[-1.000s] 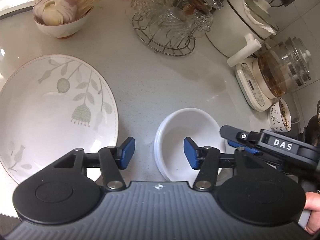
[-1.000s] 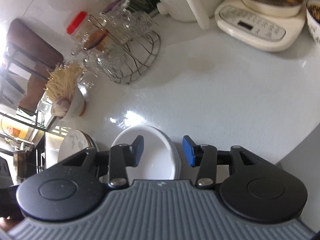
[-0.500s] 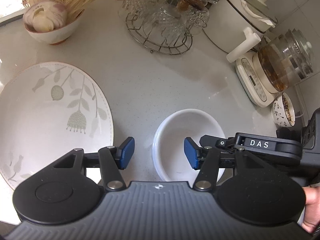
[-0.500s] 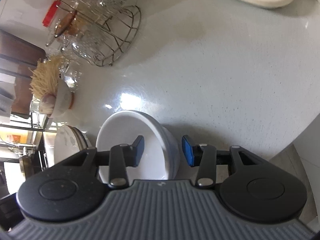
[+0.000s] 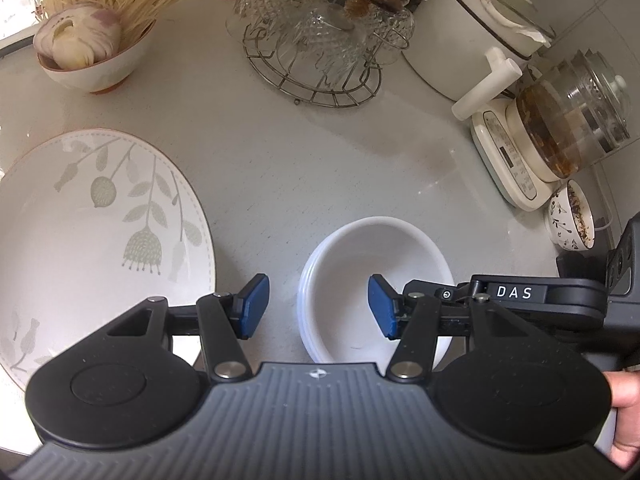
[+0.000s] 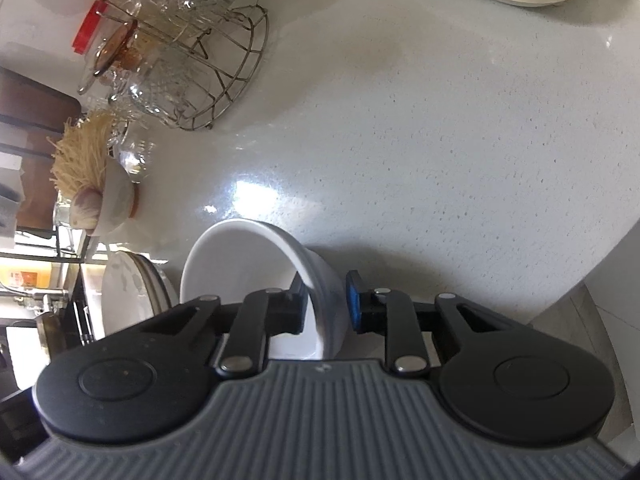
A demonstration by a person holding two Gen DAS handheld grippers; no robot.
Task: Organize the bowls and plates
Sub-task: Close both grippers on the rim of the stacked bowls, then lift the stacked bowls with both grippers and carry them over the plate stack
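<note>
Gray speckled counter [image 5: 304, 168] fills both views. On it sits a stack of white bowls [image 5: 376, 264], near a big plate [image 5: 100, 240] with a leaf pattern. The right tool [image 6: 327, 300] pinches the rim of the top white bowl [image 6: 256, 264], with one finger inside and one outside. The left tool [image 5: 318, 308] hangs over the near edge of the stack, its blue pads spread wide and touching nothing. Farther back stand a wire rack of glass cups [image 5: 320, 32], a bowl with garlic [image 5: 92, 52] and a glass kettle [image 5: 568, 120].
</note>
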